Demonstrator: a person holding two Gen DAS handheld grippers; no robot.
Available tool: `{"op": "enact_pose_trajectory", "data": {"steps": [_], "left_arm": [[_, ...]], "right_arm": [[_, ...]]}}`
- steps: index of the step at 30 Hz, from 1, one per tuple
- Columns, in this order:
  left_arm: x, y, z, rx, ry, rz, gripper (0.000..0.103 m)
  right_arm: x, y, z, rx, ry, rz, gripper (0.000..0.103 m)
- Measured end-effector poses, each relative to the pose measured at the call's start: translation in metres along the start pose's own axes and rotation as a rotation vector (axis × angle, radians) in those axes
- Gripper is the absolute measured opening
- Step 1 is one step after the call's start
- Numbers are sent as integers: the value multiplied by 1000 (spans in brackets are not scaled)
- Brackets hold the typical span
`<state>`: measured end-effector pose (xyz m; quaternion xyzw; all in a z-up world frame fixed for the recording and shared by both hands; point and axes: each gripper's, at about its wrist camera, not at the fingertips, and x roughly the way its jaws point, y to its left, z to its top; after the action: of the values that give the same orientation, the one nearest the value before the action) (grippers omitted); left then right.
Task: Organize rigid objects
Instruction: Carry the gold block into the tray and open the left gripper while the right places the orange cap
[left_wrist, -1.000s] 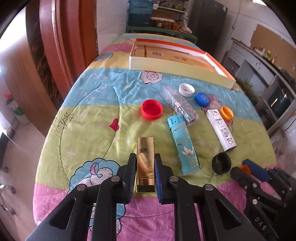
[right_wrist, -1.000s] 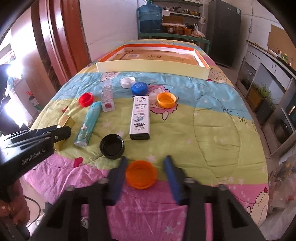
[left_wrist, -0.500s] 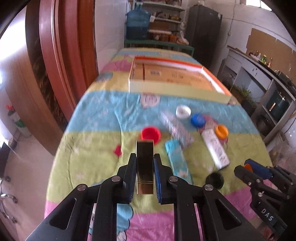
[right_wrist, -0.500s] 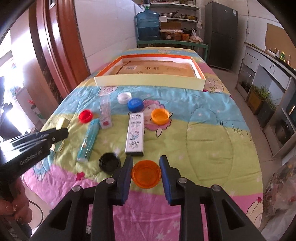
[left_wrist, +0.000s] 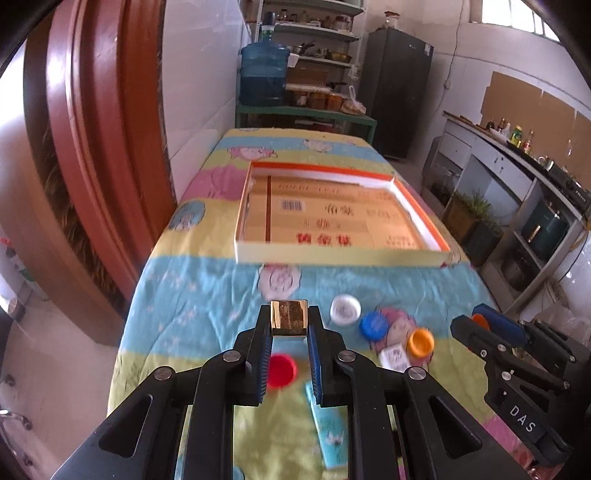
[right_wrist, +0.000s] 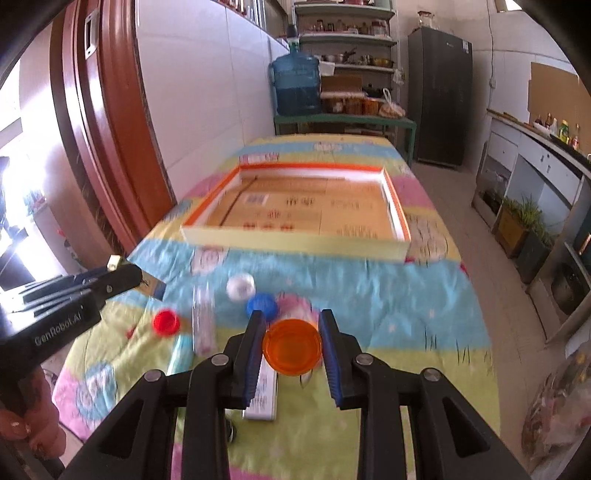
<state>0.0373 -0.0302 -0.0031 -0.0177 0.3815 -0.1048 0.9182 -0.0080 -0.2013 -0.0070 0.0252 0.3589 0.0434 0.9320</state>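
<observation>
My left gripper (left_wrist: 289, 326) is shut on a gold box (left_wrist: 289, 320) and holds it in the air above the quilt. My right gripper (right_wrist: 291, 345) is shut on a clear orange cap (right_wrist: 291, 347), also lifted. A shallow orange-rimmed cardboard tray (left_wrist: 340, 256) lies further back on the table and shows in the right wrist view too (right_wrist: 295, 240). On the quilt lie a red cap (left_wrist: 282, 370), a white cap (left_wrist: 345, 309), a blue cap (left_wrist: 373, 325), an orange cap (left_wrist: 420, 341), a teal box (left_wrist: 330, 430) and a white box (right_wrist: 263, 391).
The table carries a cartoon quilt (left_wrist: 207, 291). A red-brown door frame (left_wrist: 92, 147) stands close on the left. A green shelf with a water jug (left_wrist: 264, 74) stands behind the table. Counters and crates line the right wall (left_wrist: 517, 192).
Both grippers have risen off the quilt with their loads and moved forward toward the tray. The right gripper closed on the orange cap.
</observation>
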Motion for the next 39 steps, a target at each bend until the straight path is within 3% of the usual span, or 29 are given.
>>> {"op": "enact_pose_trajectory", "data": {"steps": [10,19,28,39], "left_arm": [[23,-9,60,32,-34,-2,18],[81,-6,106,56,36,11,18],[132,-2,124,40,74,26,18],[175,0,119,30,135,5,18]], "right_arm": [[23,-14,57,-10,-46,7,30],[65,-37,97,-19,-14,16,30],[121,-52,113,-13,54,10,30],[163,-54,114,4,113,18,30]]}}
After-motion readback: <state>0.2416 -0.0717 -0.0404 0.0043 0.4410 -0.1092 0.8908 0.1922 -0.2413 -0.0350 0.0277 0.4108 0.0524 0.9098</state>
